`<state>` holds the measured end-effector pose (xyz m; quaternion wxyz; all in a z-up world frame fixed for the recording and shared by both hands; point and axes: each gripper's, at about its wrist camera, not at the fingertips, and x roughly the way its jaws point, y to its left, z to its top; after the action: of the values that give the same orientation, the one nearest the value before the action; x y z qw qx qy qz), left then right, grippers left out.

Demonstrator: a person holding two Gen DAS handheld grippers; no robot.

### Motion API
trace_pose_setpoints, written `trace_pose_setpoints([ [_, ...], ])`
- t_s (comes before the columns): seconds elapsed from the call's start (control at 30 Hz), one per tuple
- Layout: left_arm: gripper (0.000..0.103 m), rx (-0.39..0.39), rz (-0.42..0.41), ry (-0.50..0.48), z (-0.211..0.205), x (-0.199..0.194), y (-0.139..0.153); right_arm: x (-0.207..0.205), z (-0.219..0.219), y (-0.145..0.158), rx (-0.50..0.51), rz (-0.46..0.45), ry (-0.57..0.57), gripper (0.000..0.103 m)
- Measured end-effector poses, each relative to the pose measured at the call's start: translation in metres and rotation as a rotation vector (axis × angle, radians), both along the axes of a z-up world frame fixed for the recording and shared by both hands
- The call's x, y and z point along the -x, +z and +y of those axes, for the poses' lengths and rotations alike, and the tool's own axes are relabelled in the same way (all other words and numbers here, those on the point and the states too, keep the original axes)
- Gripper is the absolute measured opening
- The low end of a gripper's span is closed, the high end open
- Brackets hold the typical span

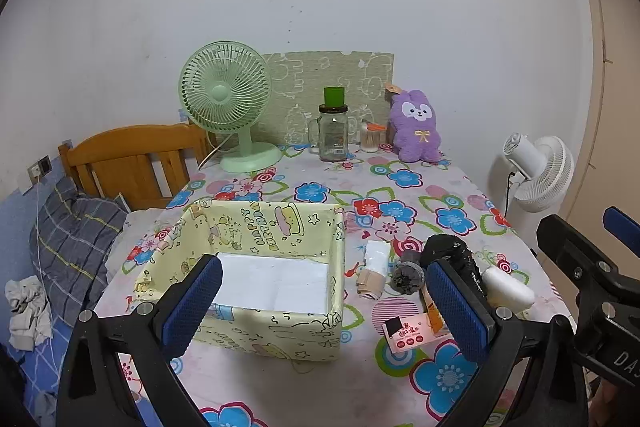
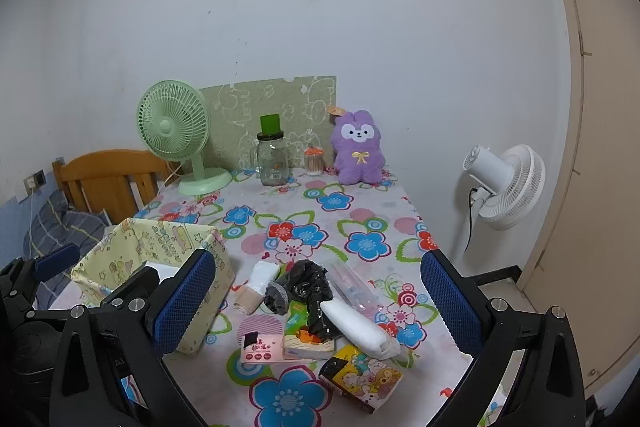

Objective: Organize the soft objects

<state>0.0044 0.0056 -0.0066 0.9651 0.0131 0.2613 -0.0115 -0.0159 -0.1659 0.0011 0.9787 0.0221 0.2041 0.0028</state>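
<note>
Both spread wide, nothing between the pads: right gripper (image 2: 318,301) hovers over the clutter, left gripper (image 1: 324,303) over the yellow cartoon-print fabric box (image 1: 320,337).

Likely step: first pick. Best bet is the white soft padded roll (image 2: 356,327), near right of the pile on the floral tablecloth (image 2: 360,219), just right of the crumpled black plastic bag (image 2: 310,287). Its long axis runs diagonally, near end toward the right. Turn the pads across that axis and pinch mid-length, clear of the bag. The box is near left, open top up, white sheet (image 1: 272,283) inside.
</note>
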Motion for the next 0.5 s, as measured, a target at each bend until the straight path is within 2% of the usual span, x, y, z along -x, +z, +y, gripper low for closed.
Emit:
trace_pose_setpoints([
  [0.5,0.103,0.006,0.0,0.011,0.0045,0.0028,0.0005,0.0007,0.0008,0.0018,-0.014,0.005,0.01,0.103],
])
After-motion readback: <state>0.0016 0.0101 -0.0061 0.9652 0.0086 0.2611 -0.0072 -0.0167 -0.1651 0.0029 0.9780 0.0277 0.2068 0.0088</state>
